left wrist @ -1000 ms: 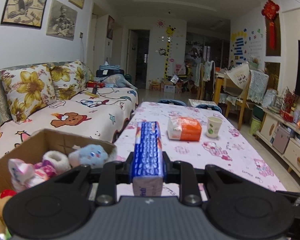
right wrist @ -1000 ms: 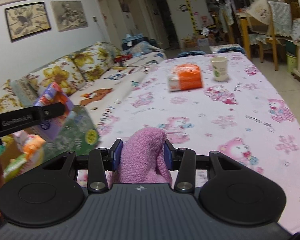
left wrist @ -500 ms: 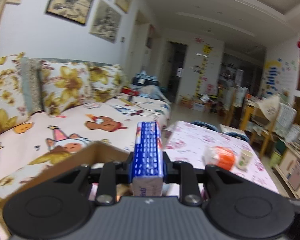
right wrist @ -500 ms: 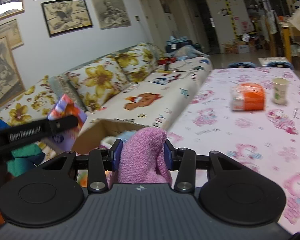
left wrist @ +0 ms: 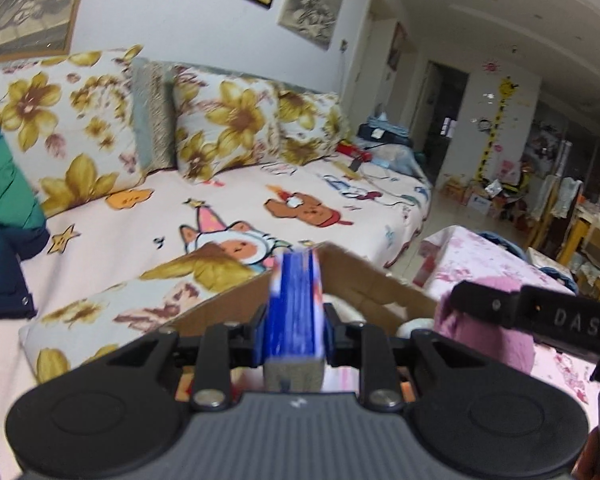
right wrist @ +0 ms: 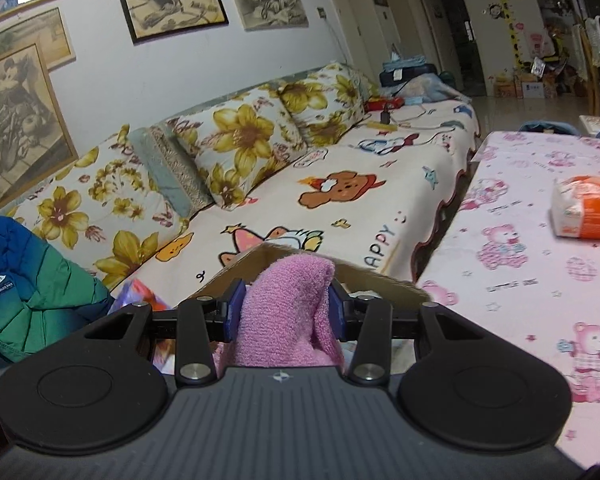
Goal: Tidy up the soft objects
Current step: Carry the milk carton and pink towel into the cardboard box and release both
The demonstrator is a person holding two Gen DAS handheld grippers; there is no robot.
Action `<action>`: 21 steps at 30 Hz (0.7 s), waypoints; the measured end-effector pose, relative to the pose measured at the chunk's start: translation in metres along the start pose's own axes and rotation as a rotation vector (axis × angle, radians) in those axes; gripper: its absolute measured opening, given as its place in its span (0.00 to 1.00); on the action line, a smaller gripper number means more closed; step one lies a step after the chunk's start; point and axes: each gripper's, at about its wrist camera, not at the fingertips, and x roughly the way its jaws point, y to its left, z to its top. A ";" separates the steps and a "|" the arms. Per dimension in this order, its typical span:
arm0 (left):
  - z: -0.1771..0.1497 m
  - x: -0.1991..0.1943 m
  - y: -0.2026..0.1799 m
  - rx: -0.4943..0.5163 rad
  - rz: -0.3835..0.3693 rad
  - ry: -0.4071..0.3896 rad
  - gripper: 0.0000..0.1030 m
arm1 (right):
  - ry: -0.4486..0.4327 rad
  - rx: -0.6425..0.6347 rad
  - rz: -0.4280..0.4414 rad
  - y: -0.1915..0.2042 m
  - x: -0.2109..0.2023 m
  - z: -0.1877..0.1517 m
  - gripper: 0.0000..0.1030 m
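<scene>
My left gripper [left wrist: 296,320] is shut on a blue tissue pack [left wrist: 296,304] and holds it over the open cardboard box [left wrist: 363,280]. My right gripper [right wrist: 286,308] is shut on a folded pink towel [right wrist: 288,312], also above the cardboard box [right wrist: 379,280]. The towel and right gripper also show in the left wrist view [left wrist: 483,336], just right of the left gripper. A corner of the tissue pack [right wrist: 138,294] shows at the lower left of the right wrist view. The box's contents are mostly hidden behind both grippers.
An orange-and-white tissue pack [right wrist: 585,212] lies on the pink bear-print tablecloth [right wrist: 539,264]. A sofa [right wrist: 339,184] with flower cushions runs behind the box. A blue-green padded jacket [right wrist: 32,280] lies at the left. Framed pictures hang on the wall.
Both grippers have swung left from over the table towards the sofa and come over the cardboard box, each still holding its object. The right gripper now appears in the left wrist view.
</scene>
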 end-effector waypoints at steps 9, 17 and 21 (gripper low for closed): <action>-0.002 0.003 0.009 -0.027 0.055 0.005 0.51 | -0.022 0.001 -0.031 0.004 -0.003 0.002 1.00; -0.001 -0.013 -0.005 0.036 0.084 -0.079 0.88 | -0.140 -0.002 -0.160 -0.008 -0.057 -0.003 1.00; -0.002 -0.019 -0.018 0.098 0.078 -0.107 0.98 | -0.167 0.005 -0.278 -0.019 -0.085 -0.015 1.00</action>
